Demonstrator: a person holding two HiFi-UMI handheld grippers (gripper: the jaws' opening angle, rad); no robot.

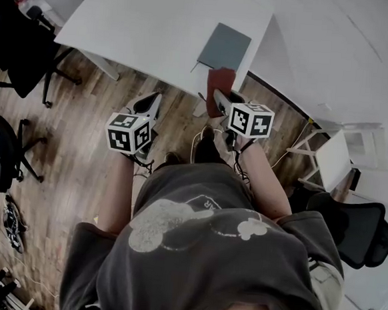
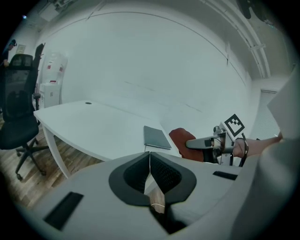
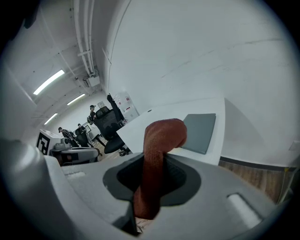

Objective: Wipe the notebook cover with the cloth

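R gripper: jaws clamped on red-brown cloth. Cloth stands up out of the jaws, top end curled over. L gripper: jaws pressed together, nothing betw. them; held left of R gripper, over wood floor. Grey notebook: closed, flat on white table, by its near right corner, just beyond cloth. Black office chair: far left, beside table.

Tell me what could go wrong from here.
1. The notebook lies loose near the edge of the table, and the left gripper is shut and off it: a wipe may push it off.
2. The cloth is bunched in the right gripper, so it may drag unevenly or slip.
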